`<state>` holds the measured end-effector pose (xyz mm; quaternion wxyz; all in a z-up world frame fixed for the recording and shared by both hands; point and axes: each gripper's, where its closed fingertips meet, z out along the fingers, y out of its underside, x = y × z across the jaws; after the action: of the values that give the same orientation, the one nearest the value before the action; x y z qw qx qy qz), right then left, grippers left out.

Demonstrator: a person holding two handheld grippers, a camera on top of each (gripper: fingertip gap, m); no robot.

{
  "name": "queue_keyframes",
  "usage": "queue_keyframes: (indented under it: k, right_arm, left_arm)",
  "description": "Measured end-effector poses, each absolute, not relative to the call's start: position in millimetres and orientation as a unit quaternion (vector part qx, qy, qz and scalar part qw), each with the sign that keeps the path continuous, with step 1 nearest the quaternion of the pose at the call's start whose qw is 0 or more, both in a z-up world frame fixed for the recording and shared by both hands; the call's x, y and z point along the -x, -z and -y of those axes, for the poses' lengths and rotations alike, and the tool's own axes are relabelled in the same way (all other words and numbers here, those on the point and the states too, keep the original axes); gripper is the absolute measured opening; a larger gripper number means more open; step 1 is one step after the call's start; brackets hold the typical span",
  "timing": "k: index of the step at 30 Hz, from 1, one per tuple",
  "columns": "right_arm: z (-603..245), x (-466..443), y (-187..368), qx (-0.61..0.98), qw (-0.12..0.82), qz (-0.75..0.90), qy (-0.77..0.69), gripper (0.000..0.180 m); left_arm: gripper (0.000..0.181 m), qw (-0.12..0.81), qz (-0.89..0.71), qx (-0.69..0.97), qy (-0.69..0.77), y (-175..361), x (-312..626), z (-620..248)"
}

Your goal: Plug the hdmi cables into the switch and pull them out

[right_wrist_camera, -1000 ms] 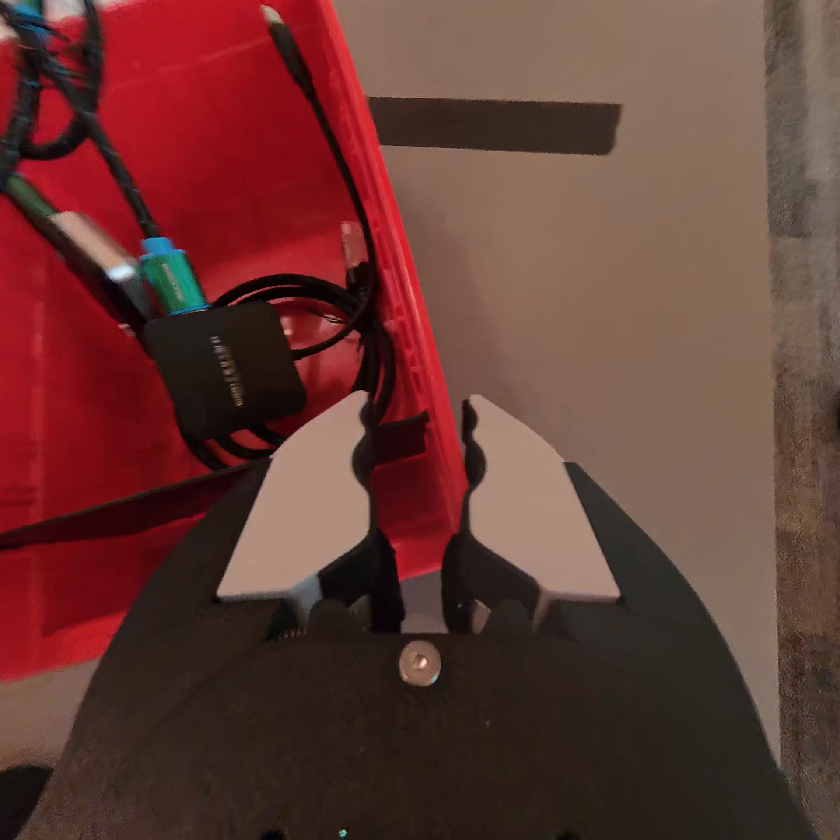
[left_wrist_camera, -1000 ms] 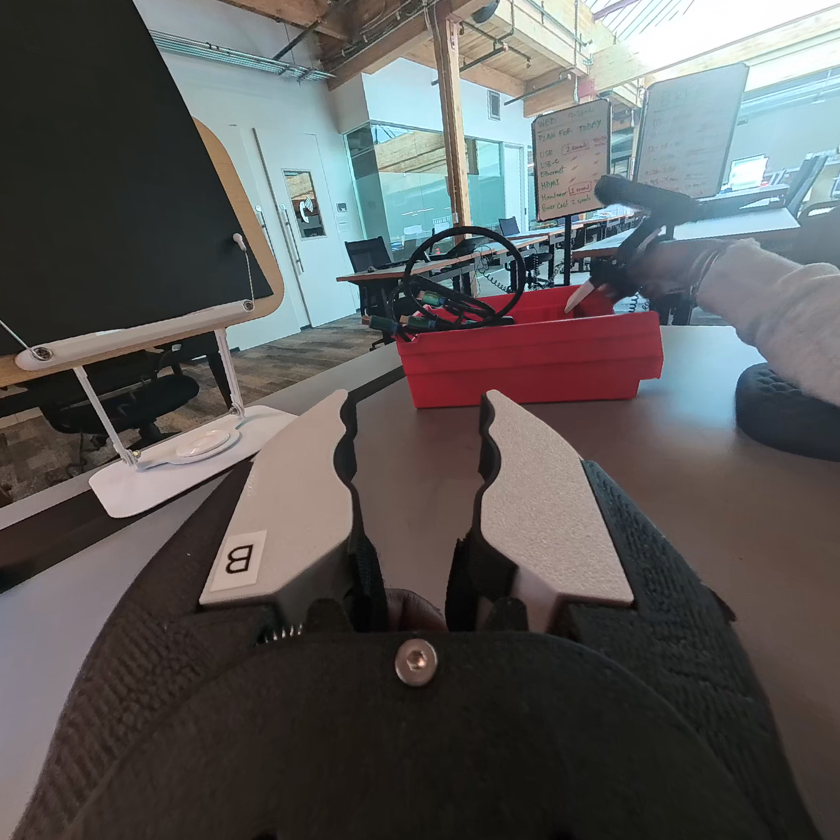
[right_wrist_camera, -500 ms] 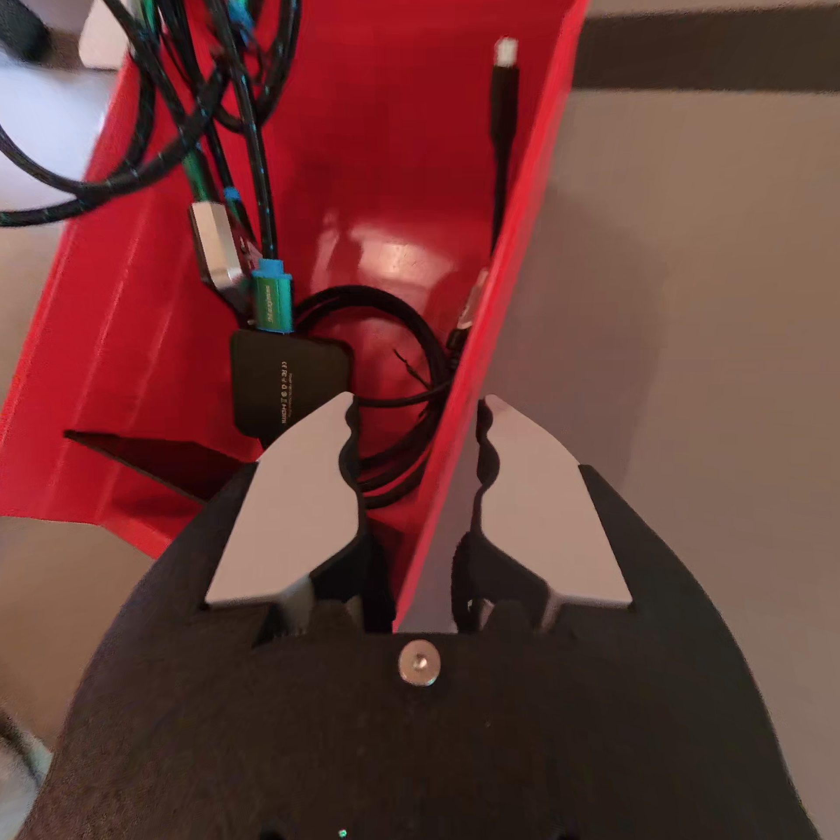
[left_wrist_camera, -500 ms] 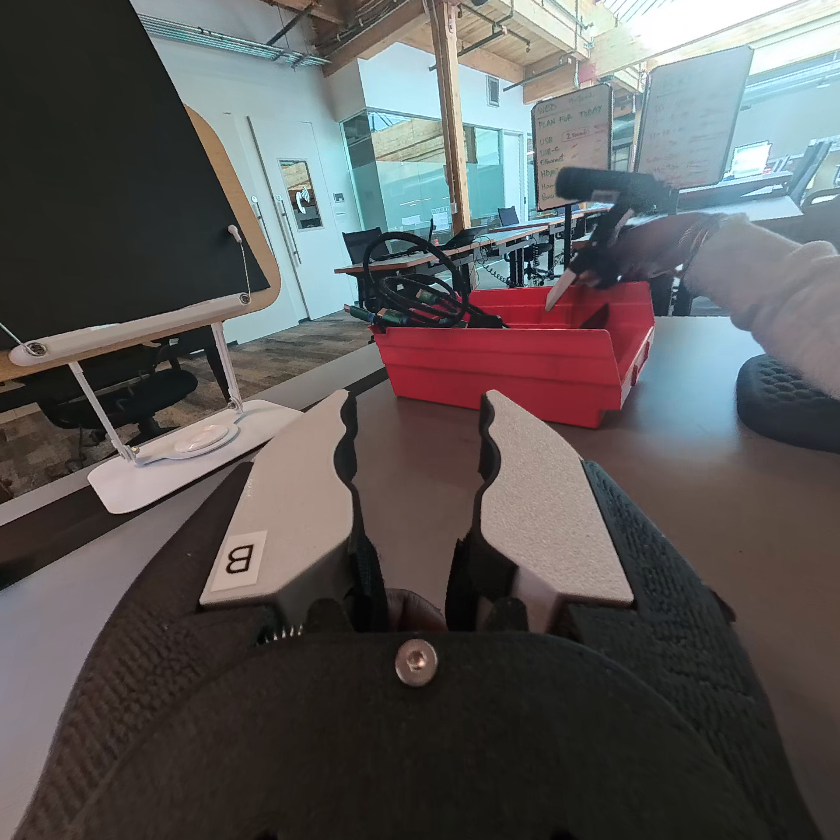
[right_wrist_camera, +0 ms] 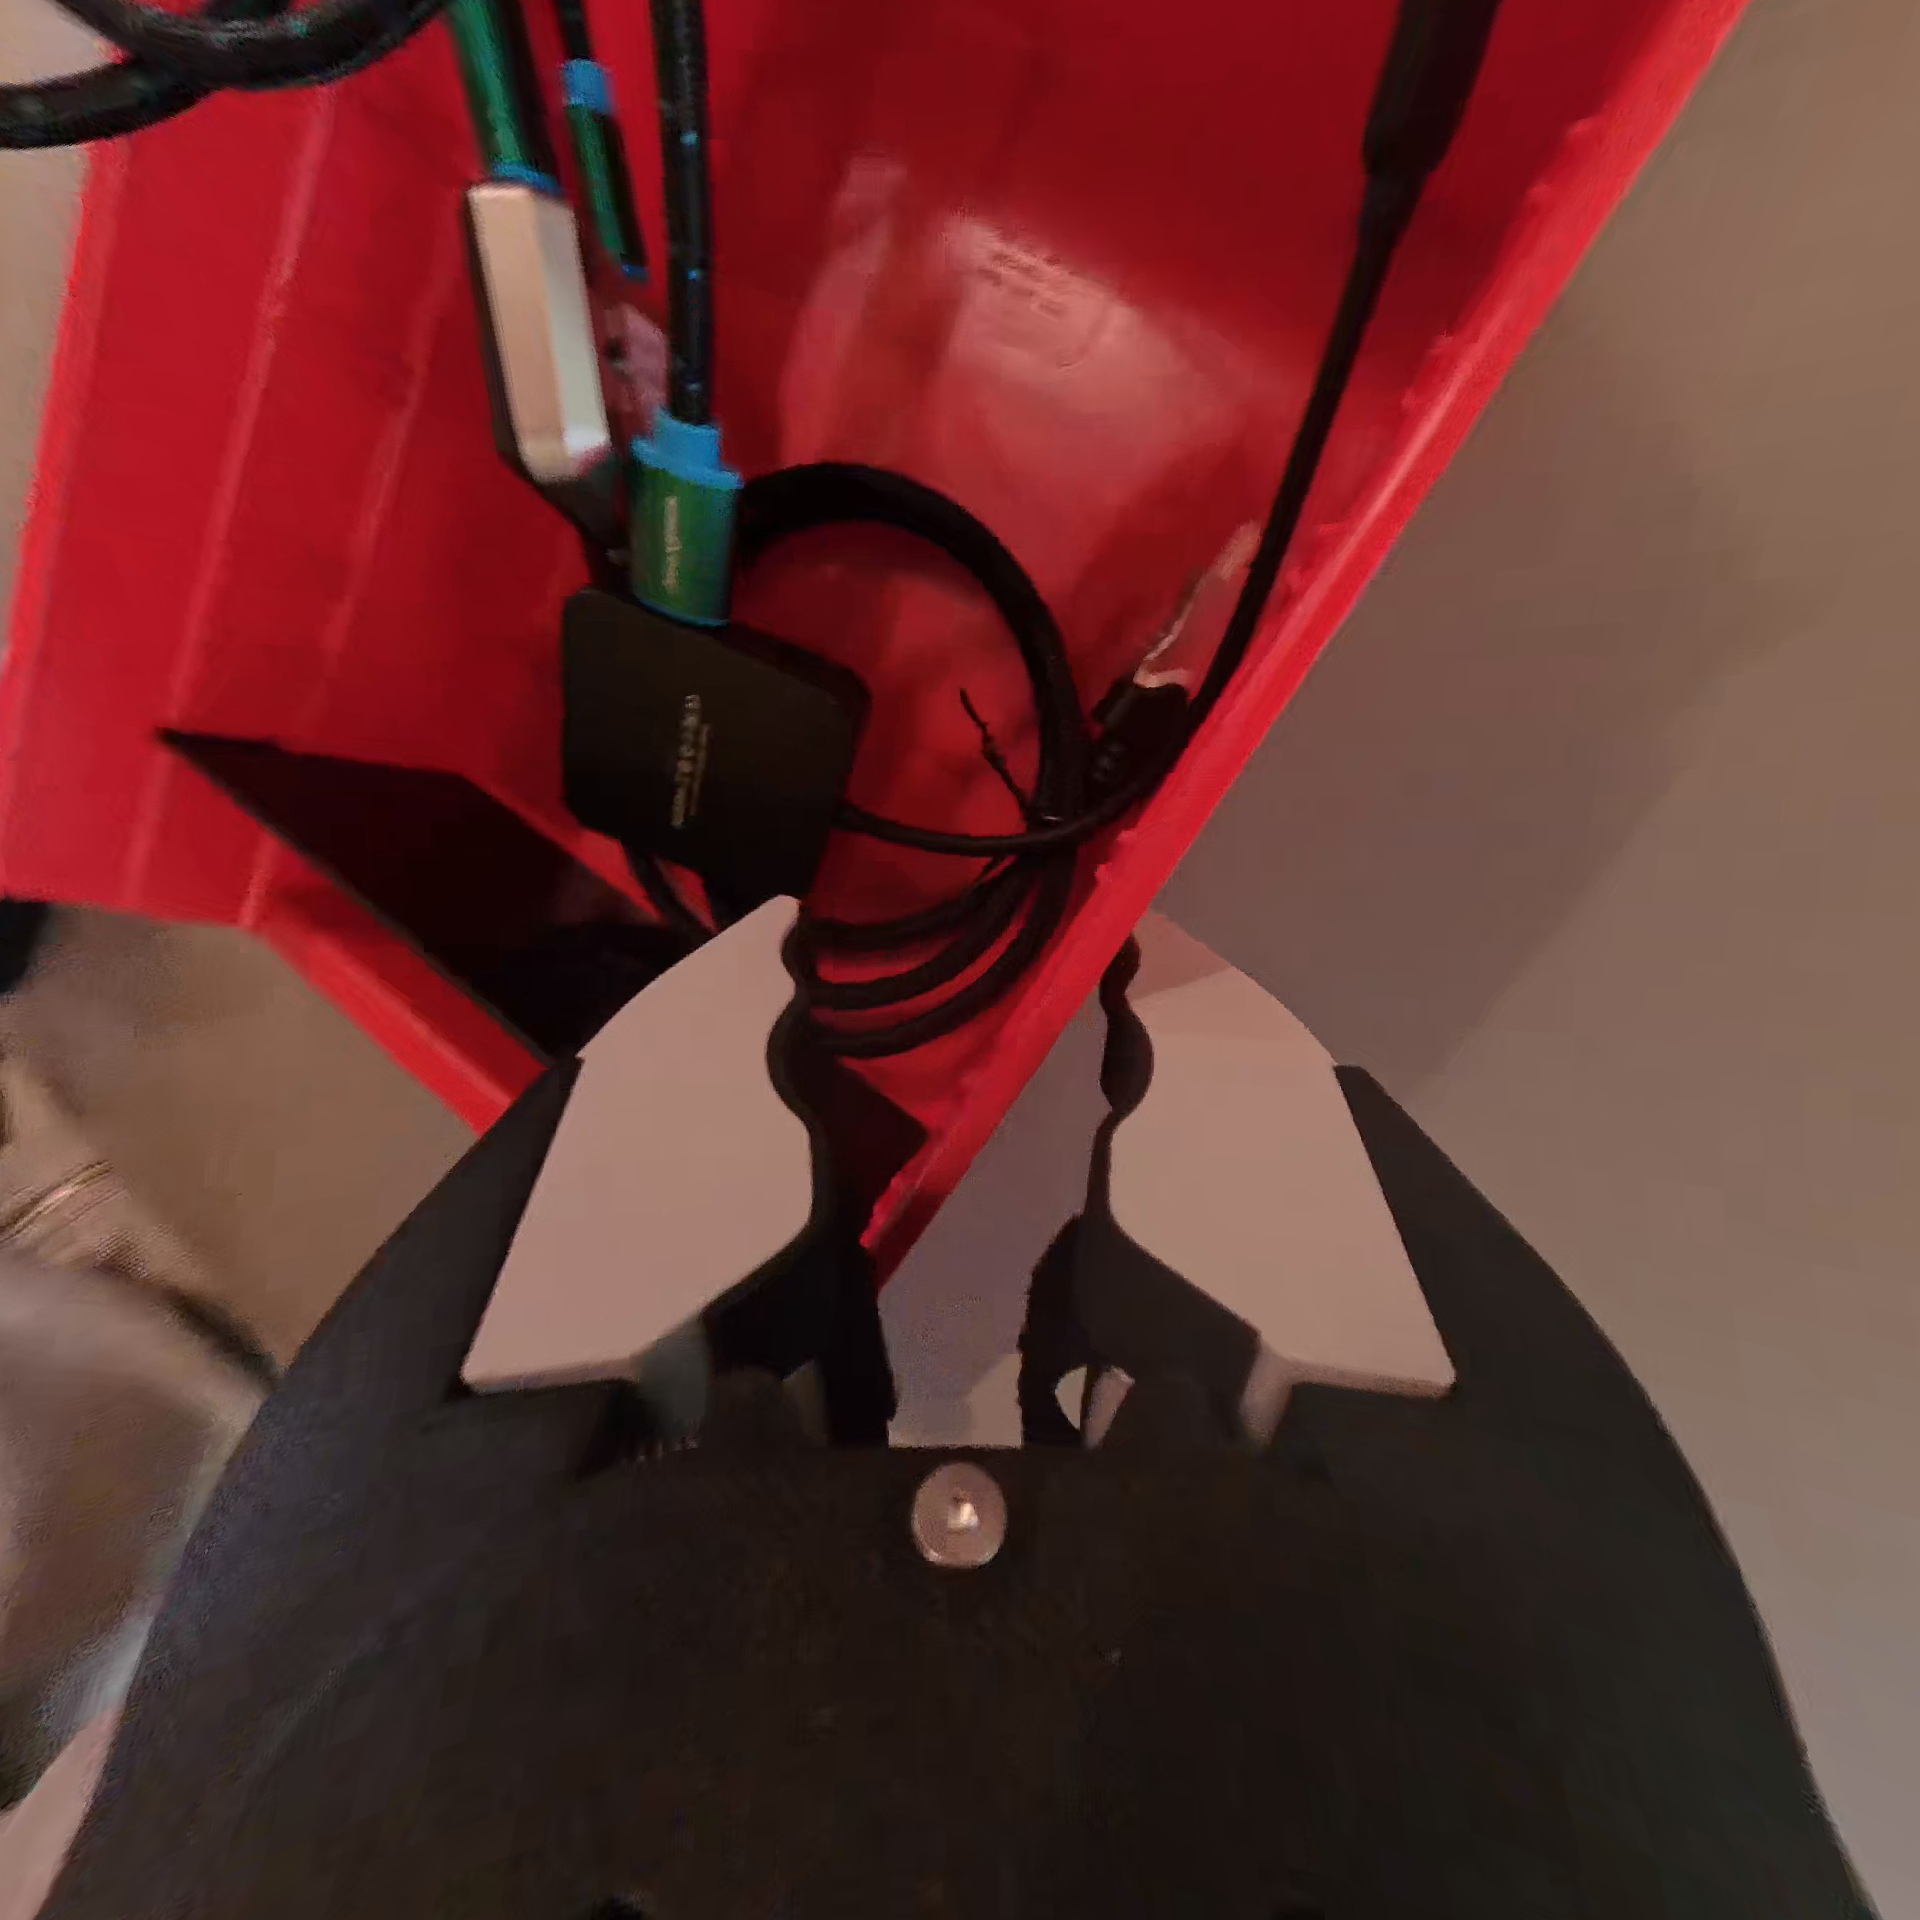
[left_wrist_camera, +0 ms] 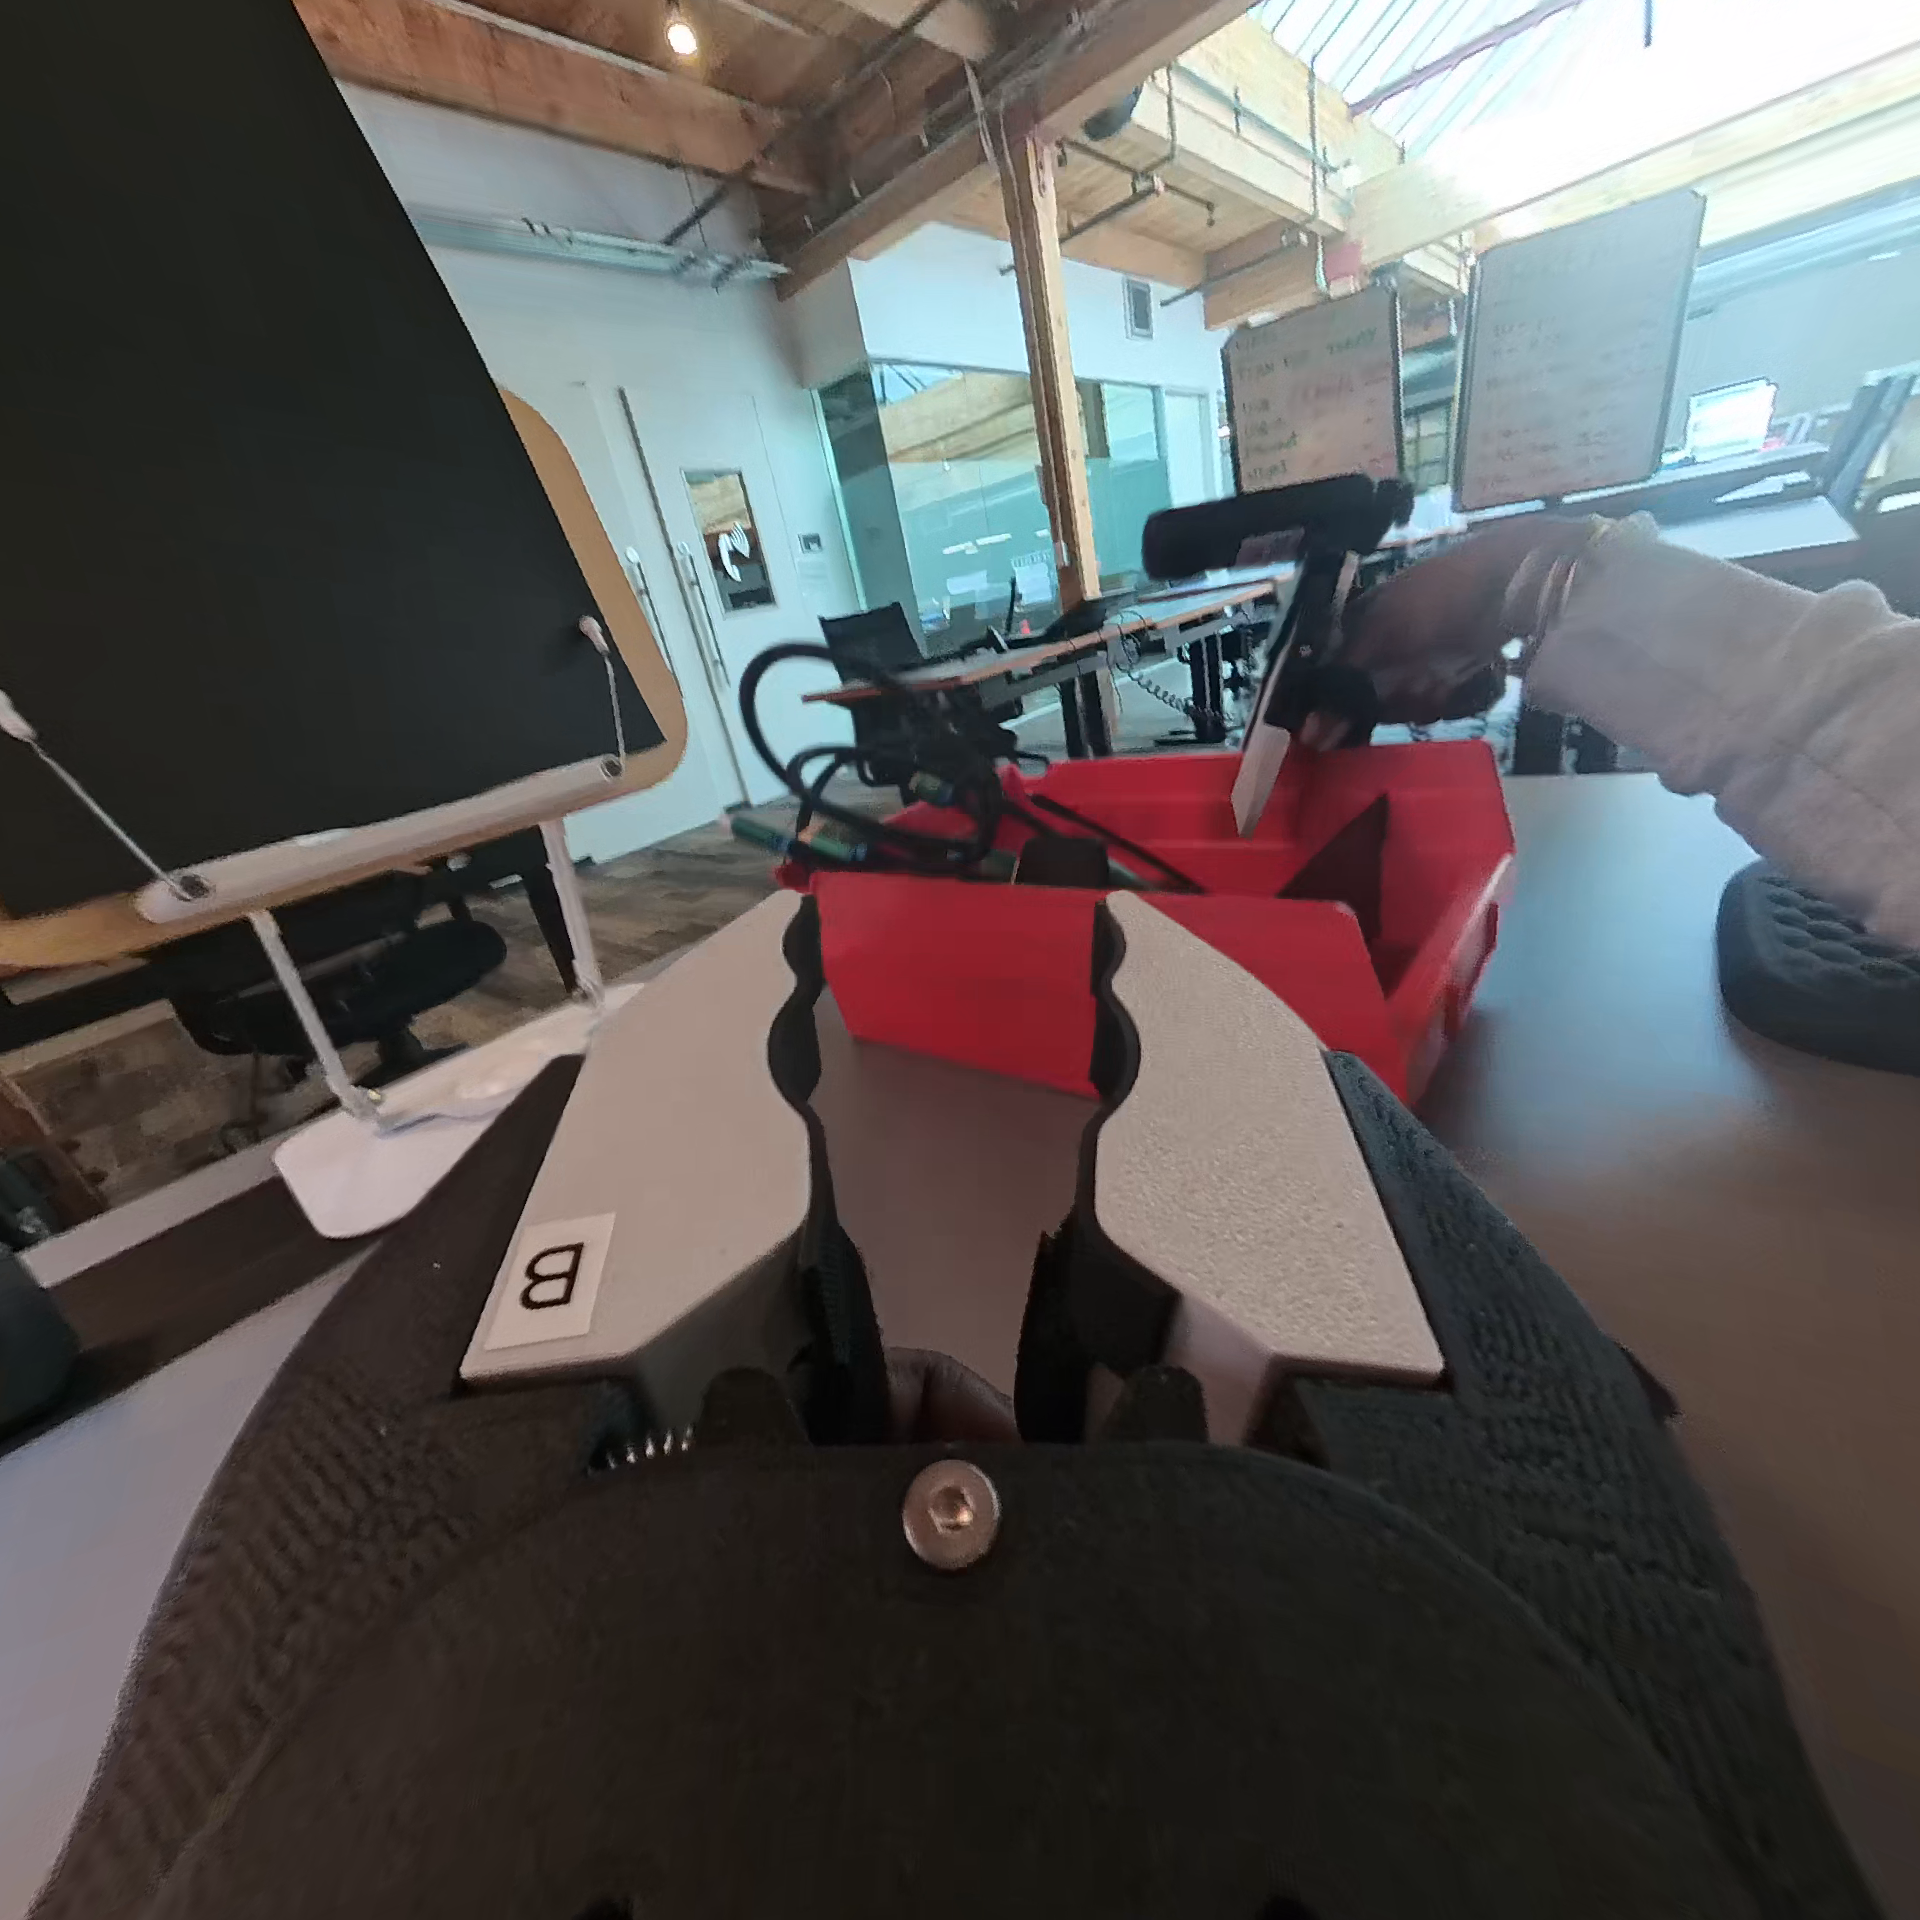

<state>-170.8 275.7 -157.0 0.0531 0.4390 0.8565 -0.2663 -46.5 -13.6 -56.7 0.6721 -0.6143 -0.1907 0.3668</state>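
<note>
Barely begun: right gripper (right_wrist_camera: 951,925), jaws apart astride the red bin (right_wrist_camera: 1299,665) wall; switch (right_wrist_camera: 707,743) untouched; left gripper (left_wrist_camera: 951,935) idle, jaws apart.

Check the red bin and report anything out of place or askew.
The red bin sits skewed on the table, with the open right gripper straddling its side wall. Inside, black cables tangle around the black switch, and one loop arches above the rim.
</note>
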Motion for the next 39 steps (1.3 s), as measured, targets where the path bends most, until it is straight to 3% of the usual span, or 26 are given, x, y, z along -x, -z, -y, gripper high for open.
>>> queue_keyframes:
  k: [7, 12, 25, 33, 39]
  right_arm:
    - [-180, 146, 152, -0.336, 0.158, -0.872, 0.320, 0.050]
    - [-113, 120, 151, -0.290, 0.237, -0.861, 0.343, 0.062]
    - [30, 125, 141, -0.360, 0.278, -0.695, 0.557, 0.073]
    - [72, 100, 134, -0.305, 0.324, -0.644, 0.622, 0.073]
    - [96, 97, 134, -0.280, 0.315, -0.671, 0.610, 0.072]
  left_arm:
    - [0.046, 0.654, 0.159, 0.569, -0.473, 19, 30, 47]
    - [0.045, 0.637, 0.158, 0.532, -0.534, -6, 1, 85]
    - [0.042, 0.541, 0.282, 0.384, -0.693, -54, -112, 282]
    - [0.044, 0.478, 0.452, 0.368, -0.657, -4, -128, 387]
    - [0.055, 0.377, 0.568, 0.431, -0.591, 69, -108, 452]
